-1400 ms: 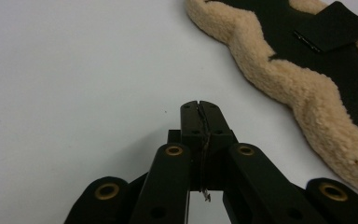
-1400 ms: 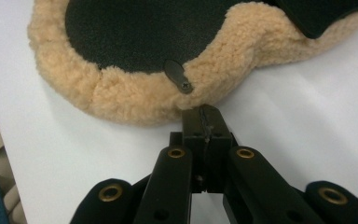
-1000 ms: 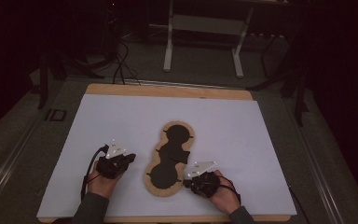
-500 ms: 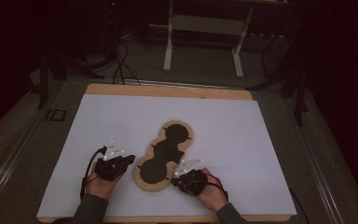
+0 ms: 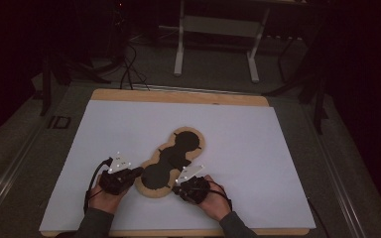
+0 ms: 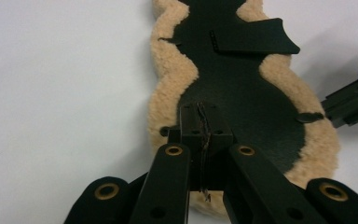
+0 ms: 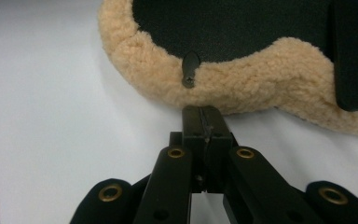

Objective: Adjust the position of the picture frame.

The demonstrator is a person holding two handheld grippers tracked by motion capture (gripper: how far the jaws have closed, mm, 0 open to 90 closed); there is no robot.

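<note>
Between the closed jaws of the left gripper (image 6: 200, 123), only a thin frayed seam, jaws pressed together over the near rim of a fleece-edged pad (image 6: 242, 93); impossible to tell whether any of the pad is nipped, since the jaw tips cover the spot. Just under the linkage, a tuft of tan fleece peeking through. Ahead of the tips, the pad's black face, narrowing to a waist, then a loose black flap (image 6: 256, 39) lying across it, its far lobe cut off by the frame's top edge. Off to that gripper's right, a small black tab (image 6: 310, 116) on the fleece border, and beside it part of the right gripper (image 6: 354, 98), cropped at the frame edge. At the right gripper (image 7: 204, 119) in its own view, jaws likewise pressed together, tips touching the fleece rim of the pad (image 7: 242, 88); unclear whether any fleece is caught. Just beyond the tips, a small black tab (image 7: 189, 65) with a stud, too small to identify. To either side, bare white sheet (image 7: 51, 116). From the high view, left hand (image 5: 106, 198) and right hand (image 5: 213, 201) entering low, sleeves cut off, left gripper (image 5: 138, 171) and right gripper (image 5: 177, 187) at either side of the near lobe of the pad (image 5: 171, 161), three-lobed and slanting away. Beneath, white sheet (image 5: 253, 148) on a wooden board (image 5: 178, 96). Farther off, a metal stand (image 5: 216, 25) and floor cables (image 5: 129, 69), mostly lost in darkness.
</note>
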